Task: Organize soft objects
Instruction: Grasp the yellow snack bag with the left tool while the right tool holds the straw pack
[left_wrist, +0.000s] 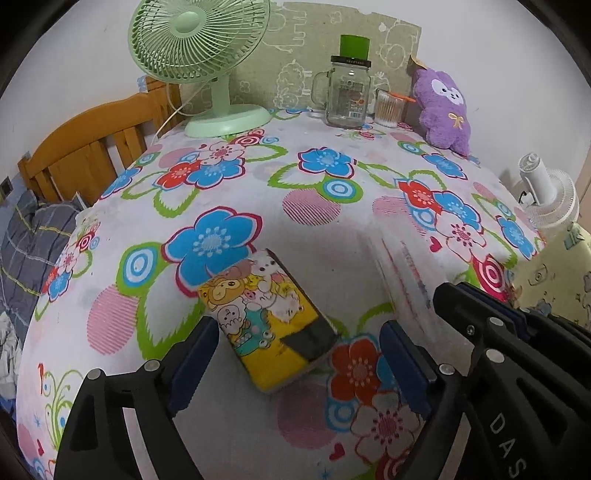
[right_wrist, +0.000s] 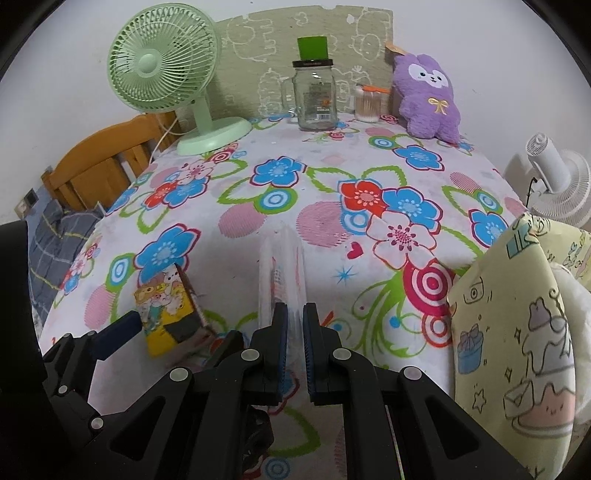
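1. Left wrist view: the left gripper (left_wrist: 295, 354) stands spread wide, its blue pads on either side of a small cartoon-printed tissue pack (left_wrist: 269, 317) without pressing it. The pack lies flat on the flowered tablecloth (left_wrist: 332, 229).
2. The right gripper's arm at the lower right carries white letters reading "DAS"; the rest is cut off.
3. Right wrist view: the right gripper (right_wrist: 295, 325) is pressed together on a thin clear plastic wrapper (right_wrist: 282, 273), whose red and blue print is too blurred to read.
4. A pale yellow cushion (right_wrist: 517, 332) with cake drawings sits at the right edge.
5. At the back stand a green fan (right_wrist: 162, 74), a glass jar (right_wrist: 316, 99) with an unreadable label, a cup of cotton swabs (right_wrist: 367, 105) and a purple plush toy (right_wrist: 428, 99).
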